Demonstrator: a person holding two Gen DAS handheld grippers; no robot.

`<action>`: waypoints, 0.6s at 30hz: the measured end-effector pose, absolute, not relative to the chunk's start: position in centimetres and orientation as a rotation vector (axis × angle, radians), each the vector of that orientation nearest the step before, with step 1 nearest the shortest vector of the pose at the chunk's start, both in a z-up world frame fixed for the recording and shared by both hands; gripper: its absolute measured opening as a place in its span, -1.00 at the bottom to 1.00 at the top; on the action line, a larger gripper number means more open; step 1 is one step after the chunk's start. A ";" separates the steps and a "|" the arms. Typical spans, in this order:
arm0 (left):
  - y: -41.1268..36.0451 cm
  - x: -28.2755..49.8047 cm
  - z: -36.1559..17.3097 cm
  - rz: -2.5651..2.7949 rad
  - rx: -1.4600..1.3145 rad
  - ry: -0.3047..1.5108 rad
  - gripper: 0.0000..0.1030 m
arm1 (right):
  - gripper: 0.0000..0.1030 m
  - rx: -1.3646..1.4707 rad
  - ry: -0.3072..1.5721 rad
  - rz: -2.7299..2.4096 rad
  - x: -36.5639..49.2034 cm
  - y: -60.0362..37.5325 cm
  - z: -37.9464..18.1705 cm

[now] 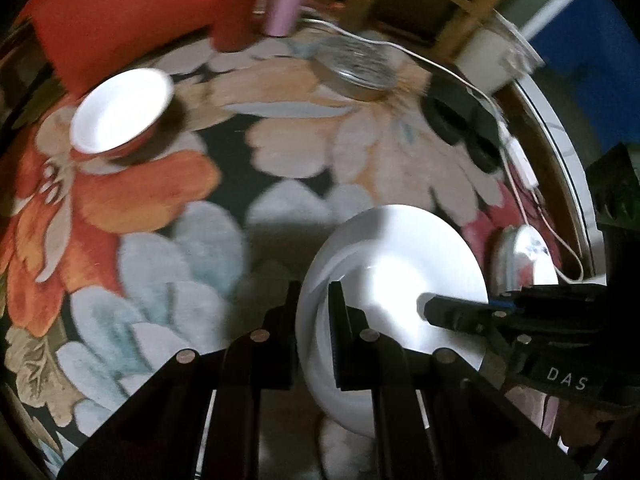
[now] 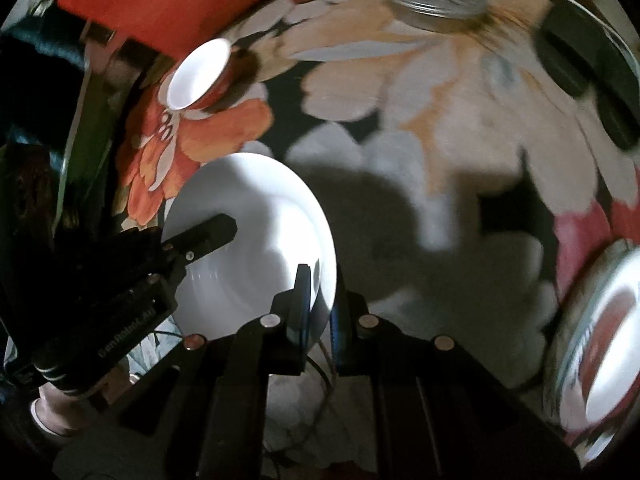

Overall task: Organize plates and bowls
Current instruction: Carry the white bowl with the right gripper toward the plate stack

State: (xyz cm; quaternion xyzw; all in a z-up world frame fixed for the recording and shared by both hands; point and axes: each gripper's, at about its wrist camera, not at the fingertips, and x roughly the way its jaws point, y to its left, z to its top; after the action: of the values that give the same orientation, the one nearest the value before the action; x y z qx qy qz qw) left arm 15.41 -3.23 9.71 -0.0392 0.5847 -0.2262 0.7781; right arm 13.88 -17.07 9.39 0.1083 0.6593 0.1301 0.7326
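Plate [image 1: 400,272], white and deep, hangs above the flowered cloth [image 1: 168,208], pinched at opposite edges by both tools. Left gripper [image 1: 314,312] has its jaws narrowed onto the near rim, one finger inside and one outside; right gripper [image 2: 320,300] clamps the far rim the same way, so the dish is carried between them and casts a shadow below. Beyond it, a red bowl with a white inside [image 1: 120,116] sits alone on the cloth, well apart. A second patterned bowl [image 2: 600,340] lies off to the right side, blurred. A glass dish [image 1: 356,72] rests further back. Judging by this spread, sorting is at an early stage: nothing looks stacked yet, and the carried plate has no resting place so far.
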 end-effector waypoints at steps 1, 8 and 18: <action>-3.9 15.1 9.9 -0.501 -0.077 1.264 -0.80 | -0.82 0.257 1.450 0.269 13.4 -18.0 9.6; -9.6 13.6 10.9 -0.595 -0.033 1.272 -0.80 | -0.83 0.331 1.441 0.179 10.9 -23.3 10.6; -15.6 12.5 11.9 -0.668 0.008 1.271 -0.80 | -0.82 0.382 1.415 0.085 8.5 -29.2 12.0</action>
State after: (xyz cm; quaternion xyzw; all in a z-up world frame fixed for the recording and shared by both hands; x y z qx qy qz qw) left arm 12.54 -15.63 11.88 0.0039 0.5824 -0.3062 0.7530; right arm 8.53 -29.21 12.02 0.1743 0.6457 0.0389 0.7424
